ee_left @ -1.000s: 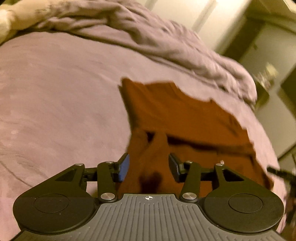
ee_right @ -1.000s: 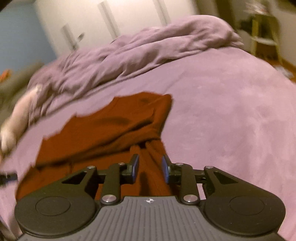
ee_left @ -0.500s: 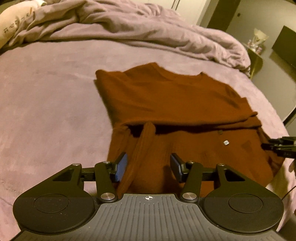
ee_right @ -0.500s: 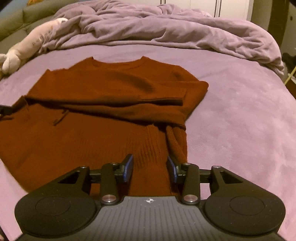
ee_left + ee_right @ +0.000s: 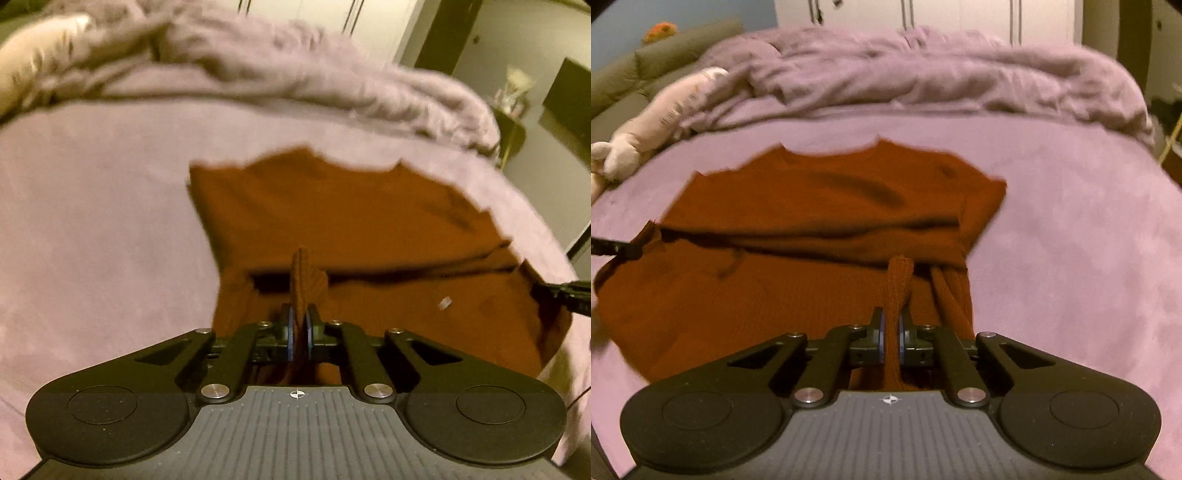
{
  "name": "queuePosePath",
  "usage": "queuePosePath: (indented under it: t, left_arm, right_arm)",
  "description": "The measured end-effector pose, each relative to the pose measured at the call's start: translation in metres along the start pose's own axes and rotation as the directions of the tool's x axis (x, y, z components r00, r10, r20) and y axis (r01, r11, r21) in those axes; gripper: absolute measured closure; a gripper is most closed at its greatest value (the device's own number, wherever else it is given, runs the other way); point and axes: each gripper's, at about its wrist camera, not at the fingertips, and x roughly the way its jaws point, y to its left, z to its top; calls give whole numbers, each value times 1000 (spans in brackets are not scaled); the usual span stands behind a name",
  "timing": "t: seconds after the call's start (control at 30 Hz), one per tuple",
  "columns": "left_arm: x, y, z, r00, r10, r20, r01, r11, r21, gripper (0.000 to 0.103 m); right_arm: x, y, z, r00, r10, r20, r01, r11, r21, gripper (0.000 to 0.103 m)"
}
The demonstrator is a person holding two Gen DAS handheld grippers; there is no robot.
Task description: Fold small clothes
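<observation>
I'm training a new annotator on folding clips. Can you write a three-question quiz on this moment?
1. True or false: both grippers are open.
2. What does the left gripper pinch?
3. The rust-brown knitted sweater lies on: A) a wooden table B) a lilac bed cover C) a grey sofa

Key: 1 false, both are shut on fabric, the right gripper too; 2 a ribbed fold of the sweater's near edge; 3 B.

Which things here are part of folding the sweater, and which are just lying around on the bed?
Part of the job:
rust-brown sweater
left gripper, shut on its hem
right gripper, shut on its hem

Lying about:
rumpled purple duvet
plush toy
</observation>
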Motion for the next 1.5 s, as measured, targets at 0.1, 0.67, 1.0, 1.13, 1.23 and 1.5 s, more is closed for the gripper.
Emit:
queuePosePath:
  t: [0.1,0.67,1.0,1.13,1.23,1.5]
  left_arm:
    - [-23,0,18,996,16,90,-16,1000,-9,96]
    - [59,33,49,995,96,12,-95,991,-98,60]
    - [81,23,35,990,137,-29,-138,990,-19,88]
    - [62,14,43,985,174,18,-175,985,14,94]
    - [36,3,60,974,199,108,-205,978,47,95]
    - [65,-2,142,909,318,270,-321,946,-33,94]
  right_arm:
    - [-17,1,13,997,18,74,-18,1000,0,97]
    - [72,-32,67,997,-81,14,79,988,134,96]
    - [88,-29,67,998,-60,-24,60,998,24,79]
    - [80,-13,67,994,-107,11,108,992,-67,98]
    - [64,3,74,984,-158,82,170,972,-164,98]
    - [68,11,143,892,-329,309,380,917,-121,99]
